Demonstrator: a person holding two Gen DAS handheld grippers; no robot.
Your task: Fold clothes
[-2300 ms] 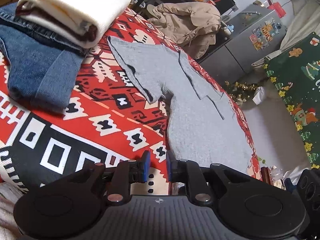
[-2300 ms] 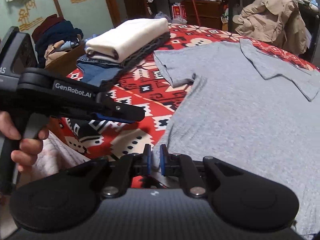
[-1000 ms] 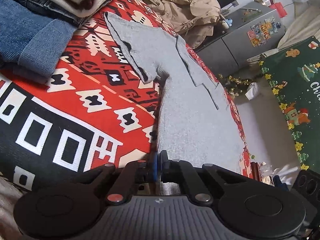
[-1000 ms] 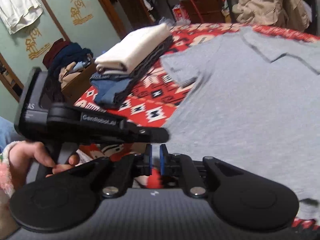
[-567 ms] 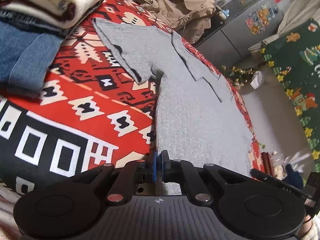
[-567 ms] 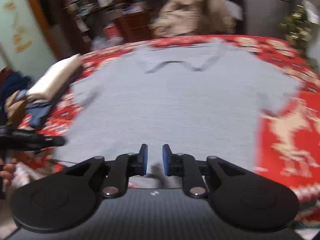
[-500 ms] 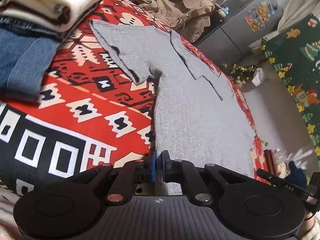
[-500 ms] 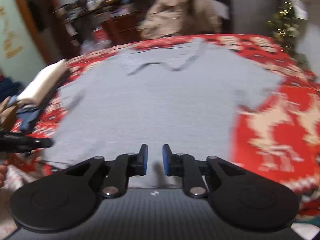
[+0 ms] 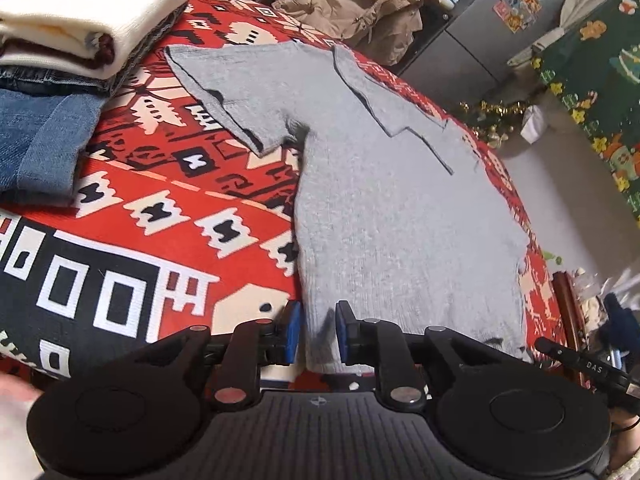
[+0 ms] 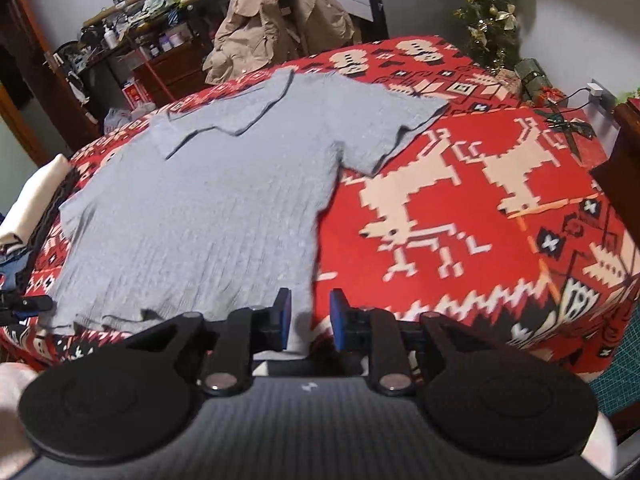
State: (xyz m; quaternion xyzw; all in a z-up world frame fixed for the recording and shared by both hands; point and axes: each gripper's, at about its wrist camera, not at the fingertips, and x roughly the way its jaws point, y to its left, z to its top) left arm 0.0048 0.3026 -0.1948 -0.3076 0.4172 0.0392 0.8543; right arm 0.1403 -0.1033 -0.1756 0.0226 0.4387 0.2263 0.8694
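Since a second ago right gripper has swung along the hem to the grey shirt's other bottom corner. Both jaws opening, narrow gaps; left gripper straddles its hem corner, pads seemingly off the fabric. Shirt lies flat on red patterned blanket. Beyond: folded clothes stack, tan jacket.

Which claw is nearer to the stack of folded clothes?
Left. The left claw is at the gray shirt's hem corner on the stack's side; the right claw is at the opposite hem corner, farther away.
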